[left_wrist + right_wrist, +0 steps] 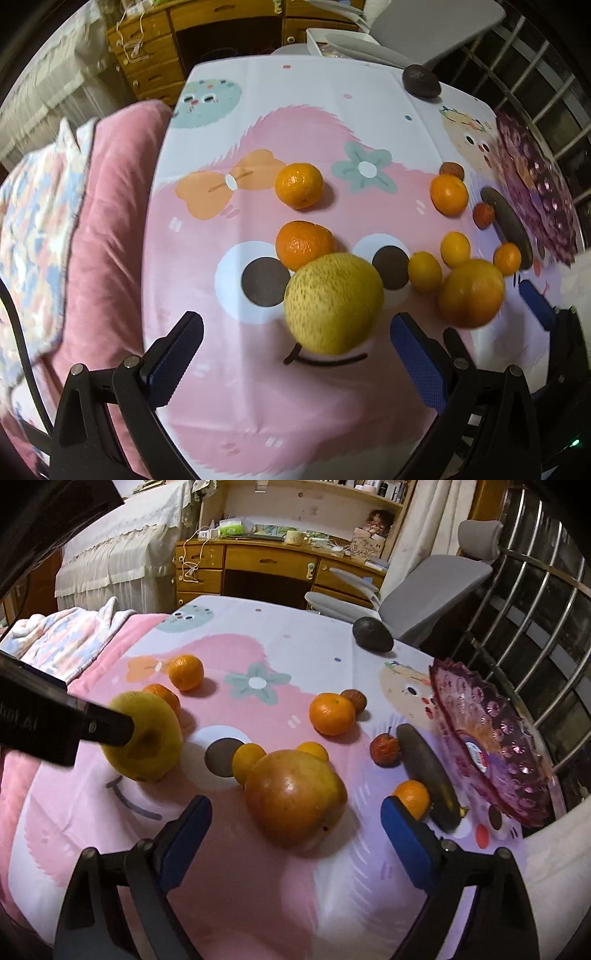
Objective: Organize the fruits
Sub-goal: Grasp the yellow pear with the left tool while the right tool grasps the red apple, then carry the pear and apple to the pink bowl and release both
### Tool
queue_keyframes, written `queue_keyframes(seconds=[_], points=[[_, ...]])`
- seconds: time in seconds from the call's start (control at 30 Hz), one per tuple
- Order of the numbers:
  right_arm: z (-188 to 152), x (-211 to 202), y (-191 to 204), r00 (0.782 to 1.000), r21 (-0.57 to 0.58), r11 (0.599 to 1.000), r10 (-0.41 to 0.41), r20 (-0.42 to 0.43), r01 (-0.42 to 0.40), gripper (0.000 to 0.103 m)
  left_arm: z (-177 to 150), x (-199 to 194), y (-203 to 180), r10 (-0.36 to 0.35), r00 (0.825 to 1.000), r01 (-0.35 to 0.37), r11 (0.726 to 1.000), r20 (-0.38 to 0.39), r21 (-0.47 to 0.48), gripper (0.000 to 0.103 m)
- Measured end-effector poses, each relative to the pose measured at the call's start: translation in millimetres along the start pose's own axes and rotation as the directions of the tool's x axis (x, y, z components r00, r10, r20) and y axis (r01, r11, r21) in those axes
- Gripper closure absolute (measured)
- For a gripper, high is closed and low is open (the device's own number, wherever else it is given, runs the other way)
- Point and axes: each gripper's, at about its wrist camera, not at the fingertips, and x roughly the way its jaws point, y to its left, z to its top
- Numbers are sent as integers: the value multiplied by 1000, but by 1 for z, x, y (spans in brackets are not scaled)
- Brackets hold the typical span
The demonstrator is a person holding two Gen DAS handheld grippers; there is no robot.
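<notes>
A big yellow pear (334,302) lies on the pink cartoon tablecloth (258,387), just ahead of my open left gripper (299,350); it also shows in the right wrist view (147,738) with a left finger in front of it. My open right gripper (295,834) faces a large orange-brown pomegranate (295,797), seen too in the left wrist view (471,291). Several oranges (299,184) (331,714), small yellow citrus (424,271) and a small red fruit (384,749) are scattered around. A purple glass bowl (495,746) stands tilted at the right edge.
A dark avocado (372,634) lies at the far right of the table. A long dark fruit (428,775) lies beside the bowl. A pink cushion and blanket (103,221) border the left side; a grey chair (424,587) and a wooden desk stand behind.
</notes>
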Motion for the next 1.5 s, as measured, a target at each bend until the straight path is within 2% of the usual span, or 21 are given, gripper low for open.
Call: queue_keyframes(seconds=[0.2,0.33,0.47,0.57,0.73,0.87,1.13,1.5], points=[[1,21,2,999,-36,999,23,-27,-24,22,7,20,7,-35,999,34,999,-19,-42,2],[0,30,0,999,-30,999,24,-45,-26,24,8,27,8,-78,997,77,996,-29,-53,6],[0,38,-5,997,-4,999,34,-70,-34,34,7,32,6,-122,992,120,991,-35,-56,11],[0,39,-6,996,11,999,50,-74,-49,34,6,38,3,-139,989,136,989,-52,-60,14],[1,38,-10,993,40,997,69,-101,-66,34,4,39,2,-198,979,195,978,-41,-70,28],[-1,37,-15,987,80,993,93,-128,-83,34,3,38,-2,-235,972,233,971,-29,-54,44],[-14,23,-14,970,170,976,166,-179,-136,34,-4,32,-7,-199,980,199,980,-17,-10,44],[-42,-34,-6,965,210,960,220,-144,-187,34,-57,-14,8,-210,977,211,977,45,-19,44]])
